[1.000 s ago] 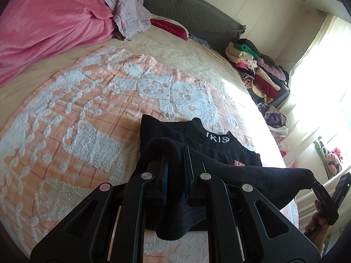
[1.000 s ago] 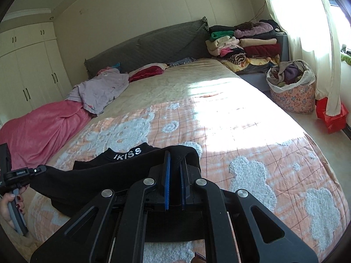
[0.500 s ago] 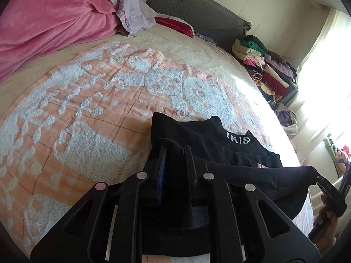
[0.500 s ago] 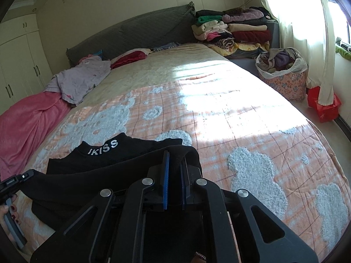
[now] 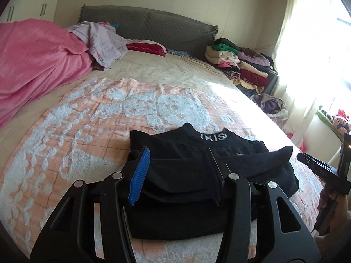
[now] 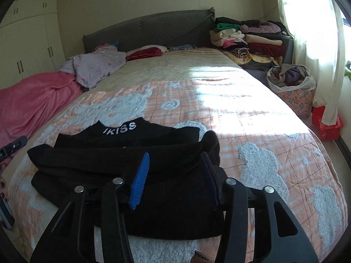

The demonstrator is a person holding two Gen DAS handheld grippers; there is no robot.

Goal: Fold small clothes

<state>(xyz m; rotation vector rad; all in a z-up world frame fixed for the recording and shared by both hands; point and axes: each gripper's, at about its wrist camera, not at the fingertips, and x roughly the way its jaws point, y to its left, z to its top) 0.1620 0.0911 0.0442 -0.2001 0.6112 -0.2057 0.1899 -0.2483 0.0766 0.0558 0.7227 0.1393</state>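
1. Looking across the room, we saw the bed (image 6: 197, 70) filling most of both views, w/ a peach-and-white quilt (image 6: 241, 118) over the near half.
2. We noted a pink blanket (image 5: 37, 61) bunched at the left edge, a lilac garment (image 5: 103, 41) lying on its far end.
3. We saw a stack of folded clothes (image 6: 248, 41) past the bed's far right corner, beside the grey headboard (image 6: 153, 28), and a floral basket (image 6: 294, 87) nearer us by the curtain.
4. We saw the black top (image 6: 122, 160) lying on the quilt at the near edge, folded over itself; white collar lettering faced the headboard.
5. Our left gripper (image 5: 177, 171) had just been opening: jaws part-spread, cloth between them, pads not pressing it.
6. Our right gripper (image 6: 177, 173) had also just been opening, same state: part-spread over the top's right edge, nothing clamped.
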